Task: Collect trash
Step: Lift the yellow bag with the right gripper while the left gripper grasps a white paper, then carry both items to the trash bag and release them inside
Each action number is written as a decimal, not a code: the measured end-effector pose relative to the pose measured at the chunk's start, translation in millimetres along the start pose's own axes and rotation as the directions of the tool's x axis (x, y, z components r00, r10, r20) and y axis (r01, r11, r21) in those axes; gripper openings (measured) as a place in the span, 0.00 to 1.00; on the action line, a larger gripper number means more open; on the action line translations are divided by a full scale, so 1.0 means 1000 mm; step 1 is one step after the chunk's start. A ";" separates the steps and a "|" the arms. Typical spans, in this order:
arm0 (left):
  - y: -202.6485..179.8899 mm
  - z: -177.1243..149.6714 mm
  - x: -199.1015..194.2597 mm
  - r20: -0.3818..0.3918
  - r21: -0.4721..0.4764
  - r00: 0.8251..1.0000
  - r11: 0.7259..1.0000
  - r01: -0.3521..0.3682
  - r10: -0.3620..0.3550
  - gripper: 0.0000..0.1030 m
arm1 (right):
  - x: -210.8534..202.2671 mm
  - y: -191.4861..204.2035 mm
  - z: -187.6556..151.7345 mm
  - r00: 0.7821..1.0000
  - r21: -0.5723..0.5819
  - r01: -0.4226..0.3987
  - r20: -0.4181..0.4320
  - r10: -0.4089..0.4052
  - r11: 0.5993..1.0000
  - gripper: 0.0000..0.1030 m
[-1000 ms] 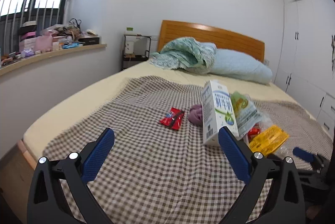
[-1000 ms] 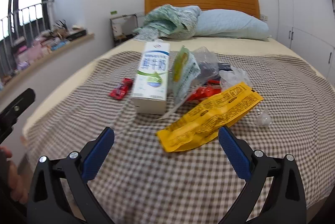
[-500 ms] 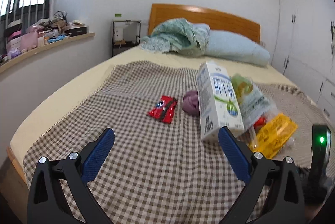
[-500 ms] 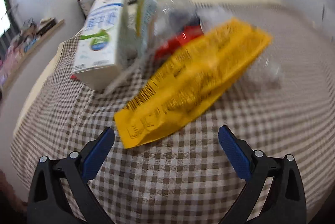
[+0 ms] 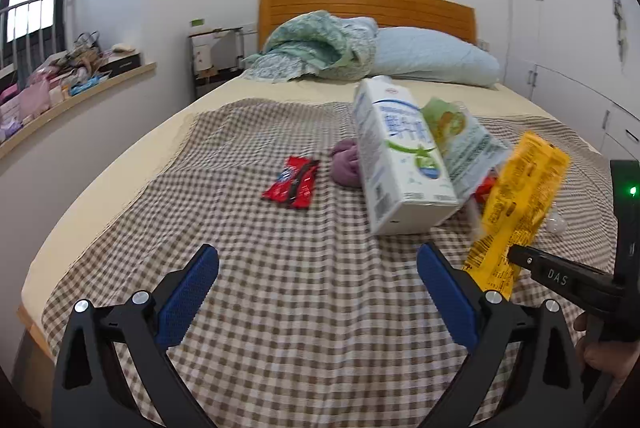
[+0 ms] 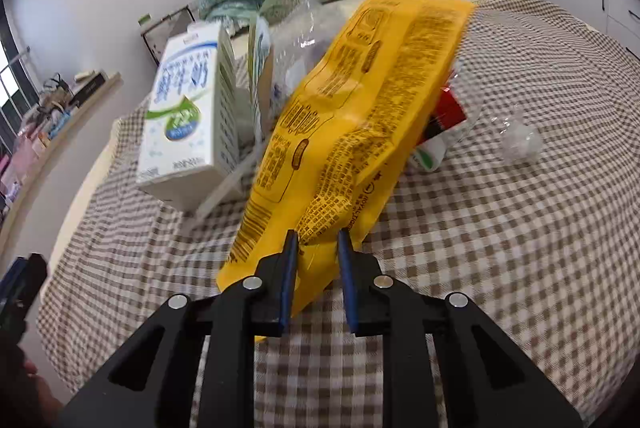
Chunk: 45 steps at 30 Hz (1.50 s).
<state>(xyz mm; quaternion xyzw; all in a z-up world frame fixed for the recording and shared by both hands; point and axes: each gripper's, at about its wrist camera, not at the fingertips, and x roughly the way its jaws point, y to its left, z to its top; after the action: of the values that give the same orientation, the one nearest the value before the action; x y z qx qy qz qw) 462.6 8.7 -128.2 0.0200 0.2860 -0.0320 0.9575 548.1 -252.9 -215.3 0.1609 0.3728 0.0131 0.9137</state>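
The right gripper (image 6: 316, 248) has just been closing its 2 blue fingers (image 6: 289, 268), and they now pinch the near end of a yellow snack bag (image 6: 352, 116), which slants up off the bed from that grip. The left gripper (image 5: 318, 292) hovers above the foot edge of the bed with its fingers (image 5: 192, 292) spread wide and nothing between them.

Just beyond the yellow bag, toward the right side of the bed, a white milk carton (image 5: 396, 156) stands tilted, with a green and clear plastic wrapper (image 5: 460, 140) leaning against it. A small purple bundle (image 5: 346, 164) sits beside the carton, and a red wrapper (image 5: 294, 182) lies flat near the middle. All rest on a brown checked blanket (image 5: 280, 268). At the head edge lie a pale blue pillow (image 5: 432, 56) and a crumpled green quilt (image 5: 316, 44).
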 end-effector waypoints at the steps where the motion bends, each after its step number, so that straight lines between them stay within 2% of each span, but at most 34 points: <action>1: -0.005 0.003 -0.002 0.007 0.008 1.000 1.000 0.024 -0.024 0.93 | -0.009 -0.002 0.001 1.000 -0.014 0.005 0.017 -0.005 1.000 0.19; 3: -0.014 0.010 -0.006 0.046 0.006 0.997 0.998 0.065 -0.066 0.93 | -0.024 -0.005 0.006 0.999 -0.070 0.017 0.048 -0.014 0.997 0.19; 5: -0.031 0.024 -0.006 0.097 0.032 0.989 0.993 0.112 -0.115 0.93 | -0.038 -0.011 0.009 0.994 -0.114 0.068 0.095 -0.058 0.991 0.19; 7: -0.060 0.037 0.003 0.118 0.098 0.990 0.993 0.067 -0.079 0.92 | -0.052 -0.022 0.012 0.983 -0.128 0.132 0.146 -0.113 0.983 0.19; 9: -0.090 0.048 0.019 0.095 0.159 0.990 0.983 0.092 -0.108 0.86 | -0.055 -0.036 0.013 0.979 -0.095 0.142 0.158 -0.125 0.985 0.19; 11: -0.123 0.057 0.042 0.064 0.200 0.977 0.961 0.189 -0.206 0.84 | -0.054 -0.055 0.018 0.979 -0.051 0.154 0.145 -0.145 0.987 0.19; 13: -0.147 0.060 0.061 0.058 0.225 0.966 0.946 0.233 -0.252 0.80 | -0.057 -0.072 0.021 0.973 0.013 0.183 0.142 -0.183 0.983 0.19; 14: -0.157 0.061 0.072 0.049 0.235 0.968 0.945 0.229 -0.247 0.79 | -0.057 -0.083 0.022 0.974 0.044 0.180 0.133 -0.184 0.983 0.19; 17: -0.181 0.063 0.104 -0.007 0.262 0.984 0.949 0.176 -0.180 0.55 | -0.051 -0.097 0.023 0.984 0.086 0.151 0.085 -0.158 0.985 0.19; 18: -0.183 0.064 0.110 -0.019 0.254 0.986 0.954 0.162 -0.163 0.36 | -0.050 -0.098 0.024 0.984 0.082 0.152 0.079 -0.159 0.985 0.19; 19: -0.182 0.067 0.120 -0.035 0.219 0.987 0.963 0.160 -0.156 0.12 | -0.049 -0.096 0.024 0.984 0.075 0.152 0.077 -0.158 0.985 0.19; 21: -0.173 0.069 0.122 -0.019 0.163 0.991 0.977 0.137 -0.136 0.03 | -0.050 -0.096 0.026 0.987 0.074 0.135 0.077 -0.140 0.988 0.19; 24: -0.160 0.074 0.094 0.074 0.159 0.987 0.979 0.129 -0.142 0.00 | -0.045 -0.092 0.026 0.991 0.080 0.111 0.065 -0.116 0.991 0.19; 28: -0.137 0.085 0.043 0.214 0.145 0.954 0.972 0.183 -0.212 0.00 | -0.047 -0.085 0.026 0.992 0.062 0.092 0.083 -0.097 0.994 0.19; 32: -0.118 0.091 0.008 0.275 0.089 0.935 0.974 0.207 -0.224 0.00 | -0.053 -0.077 0.029 0.990 0.043 0.076 0.112 -0.081 0.996 0.19; 34: -0.113 0.090 -0.015 0.296 0.070 0.925 0.971 0.230 -0.240 0.00 | -0.067 -0.075 0.033 0.984 0.024 0.083 0.155 -0.086 0.996 0.19; 38: -0.122 0.086 -0.060 0.307 0.087 0.899 0.950 0.300 -0.312 0.00 | -0.127 -0.084 0.032 0.962 -0.028 0.113 0.254 -0.102 0.993 0.19; 42: -0.148 0.076 -0.103 0.326 0.132 0.872 0.931 0.342 -0.366 0.00 | -0.188 -0.114 0.014 0.954 -0.085 0.153 0.272 -0.125 0.984 0.19; 45: -0.177 0.066 -0.131 0.306 0.171 0.847 0.900 0.400 -0.435 0.00 | -0.236 -0.144 -0.003 0.941 -0.134 0.228 0.284 -0.183 0.964 0.19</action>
<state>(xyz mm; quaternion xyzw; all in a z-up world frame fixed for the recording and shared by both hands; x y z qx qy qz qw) 376.4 -165.4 -4.8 -0.0005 0.1136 -0.2567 0.9598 361.8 -422.3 -100.8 0.0453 0.2577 -0.0739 0.9623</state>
